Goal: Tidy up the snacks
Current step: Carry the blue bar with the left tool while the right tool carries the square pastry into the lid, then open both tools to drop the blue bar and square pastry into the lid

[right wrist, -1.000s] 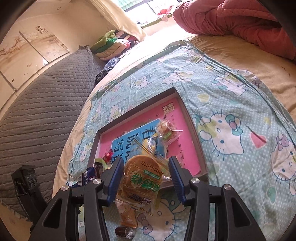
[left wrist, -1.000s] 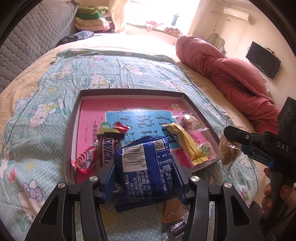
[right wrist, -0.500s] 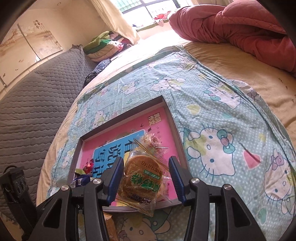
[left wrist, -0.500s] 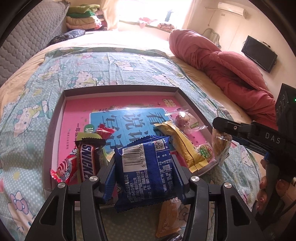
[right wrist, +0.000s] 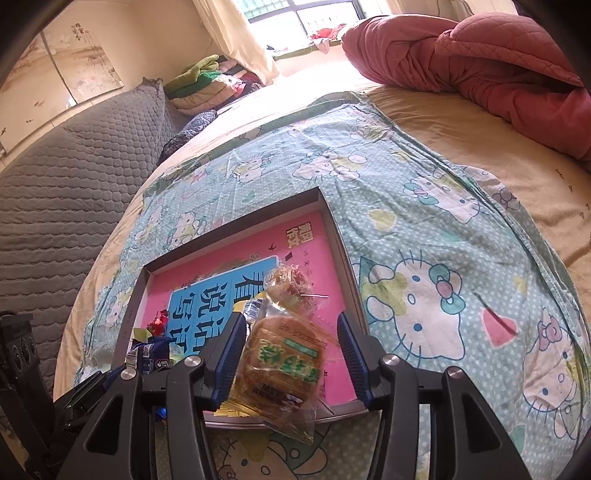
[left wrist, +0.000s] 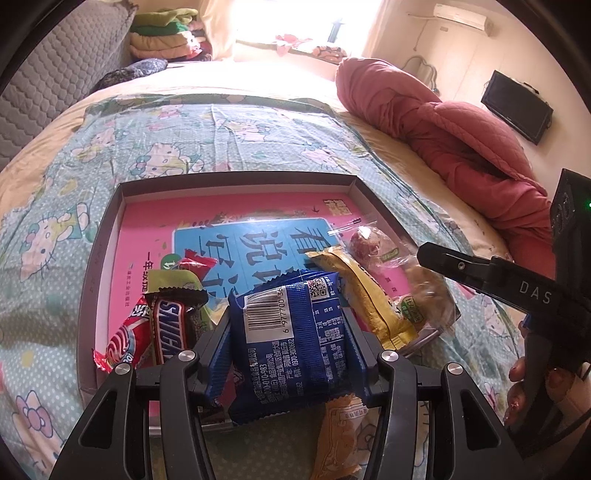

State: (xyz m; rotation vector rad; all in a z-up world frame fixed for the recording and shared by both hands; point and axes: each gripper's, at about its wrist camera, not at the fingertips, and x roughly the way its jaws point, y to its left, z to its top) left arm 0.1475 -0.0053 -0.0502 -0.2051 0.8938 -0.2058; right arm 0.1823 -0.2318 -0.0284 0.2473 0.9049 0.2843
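Observation:
A shallow grey tray (left wrist: 236,181) with a pink and blue bottom lies on the bed. My left gripper (left wrist: 286,325) is shut on a blue snack packet (left wrist: 291,339), held over the tray's near edge. My right gripper (right wrist: 290,350) stands open around a clear-wrapped round pastry (right wrist: 282,363) that rests at the tray's near right corner (right wrist: 343,408); it also shows in the left wrist view (left wrist: 424,291). In the tray lie a Snickers bar (left wrist: 168,328), a red candy (left wrist: 123,341), a yellow packet (left wrist: 364,295) and a clear-wrapped reddish sweet (left wrist: 369,240).
An orange packet (left wrist: 341,432) lies on the Hello Kitty sheet (right wrist: 443,258) in front of the tray. A red quilt (left wrist: 461,144) is bundled at the right. A grey padded headboard (right wrist: 55,206) is at the left. Folded blankets (left wrist: 162,35) are at the far end.
Both grippers have moved forward over the tray. The right gripper's jaws have spread, and the pastry now rests in the tray corner. The left still holds the blue packet.

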